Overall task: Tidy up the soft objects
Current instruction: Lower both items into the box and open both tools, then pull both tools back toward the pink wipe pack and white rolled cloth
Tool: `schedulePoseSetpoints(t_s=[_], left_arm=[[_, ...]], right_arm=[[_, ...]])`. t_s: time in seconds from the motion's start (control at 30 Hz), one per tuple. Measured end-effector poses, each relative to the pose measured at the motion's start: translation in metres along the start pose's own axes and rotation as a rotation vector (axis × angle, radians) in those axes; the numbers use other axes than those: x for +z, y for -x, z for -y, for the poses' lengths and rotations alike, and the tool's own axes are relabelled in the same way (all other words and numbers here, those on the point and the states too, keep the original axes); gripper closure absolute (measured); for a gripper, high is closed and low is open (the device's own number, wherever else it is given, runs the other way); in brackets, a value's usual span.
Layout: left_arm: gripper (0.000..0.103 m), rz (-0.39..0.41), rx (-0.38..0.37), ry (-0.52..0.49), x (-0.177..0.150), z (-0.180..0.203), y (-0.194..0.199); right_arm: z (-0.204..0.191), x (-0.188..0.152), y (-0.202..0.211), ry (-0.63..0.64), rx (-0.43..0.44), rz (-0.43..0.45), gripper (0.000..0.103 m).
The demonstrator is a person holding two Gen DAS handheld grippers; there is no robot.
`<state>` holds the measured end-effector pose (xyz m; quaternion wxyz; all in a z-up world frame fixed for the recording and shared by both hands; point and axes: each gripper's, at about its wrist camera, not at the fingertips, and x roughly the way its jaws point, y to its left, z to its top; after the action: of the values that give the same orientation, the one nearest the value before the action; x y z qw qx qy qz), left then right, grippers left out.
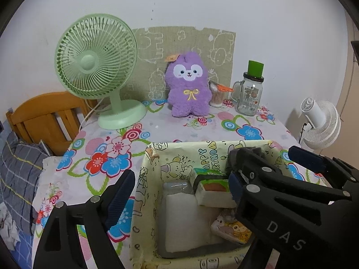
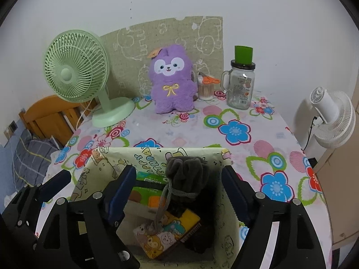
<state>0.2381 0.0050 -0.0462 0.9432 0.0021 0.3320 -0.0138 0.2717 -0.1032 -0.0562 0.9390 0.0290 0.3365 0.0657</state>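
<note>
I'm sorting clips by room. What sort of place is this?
Probably a bedroom: a wooden bed frame with checked bedding beside a table in a floral cloth, holding a purple plush toy.

Hidden or cut off, for your record:
- dark drawstring pouch (image 2: 187, 177) — your left wrist view shows only a sliver behind the right gripper (image 1: 260, 174).
- cartoon tissue pack (image 2: 166, 233) — partly under the pouch's cord.
- white pack (image 1: 186, 219) — near end behind the box (image 1: 143, 204) wall.
- jar (image 2: 239, 89) label — too small to read.
- white fan (image 2: 332, 121) — base out of sight.
</note>
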Motion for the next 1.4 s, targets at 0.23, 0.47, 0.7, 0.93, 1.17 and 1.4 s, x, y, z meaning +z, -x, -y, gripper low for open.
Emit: schedulePoseSetpoints(t_s=[0.23, 0.47, 0.7, 0.93, 1.17, 1.4], left_arm=[[0.014, 0.03, -0.006, 0.005, 0.0, 0.0, 0.023], [0.011, 0.057, -0.02, 0.007, -0.002, 0.001, 0.048], [0.005, 0.083, -0.033, 0.002, -0.006, 0.004, 0.071], [0.0, 0.114, -0.042, -0.012, -0.011, 0.009, 0.094], [0.0, 0.138, -0.05, -0.007, -0.018, 0.012, 0.116], [0.0, 0.153, -0.05, -0.006, -0.029, 0.015, 0.134]], right_arm=[[-0.002, -0.002, 0.029, 0.015, -0.014, 0.045, 0.017], [-0.001, -0.005, 0.056, 0.008, -0.013, 0.08, 0.012], [-0.003, -0.011, 0.084, 0.018, -0.017, 0.114, 0.008], [-0.004, -0.019, 0.108, 0.019, -0.013, 0.145, 0.005], [-0.003, -0.028, 0.134, 0.023, -0.017, 0.181, 0.001], [-0.003, -0.041, 0.156, 0.024, -0.015, 0.205, 0.0]])
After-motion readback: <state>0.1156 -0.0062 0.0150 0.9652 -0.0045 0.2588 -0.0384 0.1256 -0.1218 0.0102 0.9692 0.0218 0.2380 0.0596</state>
